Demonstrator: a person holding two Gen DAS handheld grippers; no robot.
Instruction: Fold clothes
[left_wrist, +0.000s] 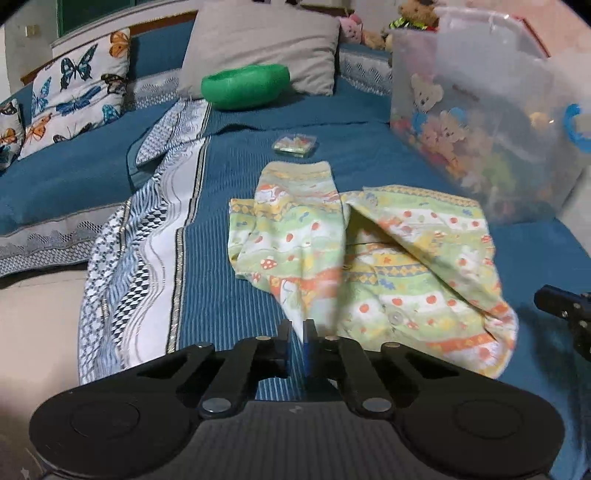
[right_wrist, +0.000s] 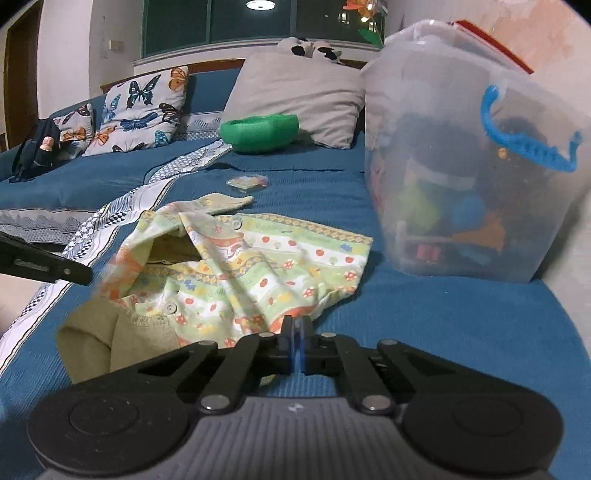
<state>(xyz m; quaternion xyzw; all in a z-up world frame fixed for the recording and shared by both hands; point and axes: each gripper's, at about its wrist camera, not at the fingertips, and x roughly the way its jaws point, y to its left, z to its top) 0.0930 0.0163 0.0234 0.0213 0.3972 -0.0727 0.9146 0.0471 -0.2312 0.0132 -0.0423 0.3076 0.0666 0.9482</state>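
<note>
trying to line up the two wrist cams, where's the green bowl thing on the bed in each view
Left wrist view: the green bowl sits upper centre, left of the middle, in front of the grey pillow.
Right wrist view: green bowl upper centre, against the same grey pillow.
Shared landmark: the clear storage bin, to the bowl's right in both.

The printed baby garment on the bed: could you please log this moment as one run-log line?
task: fold clothes | left gripper: shut on printed baby garment | right gripper: shut on its edge | garment: crumpled, unfolded on blue bedspread
</note>
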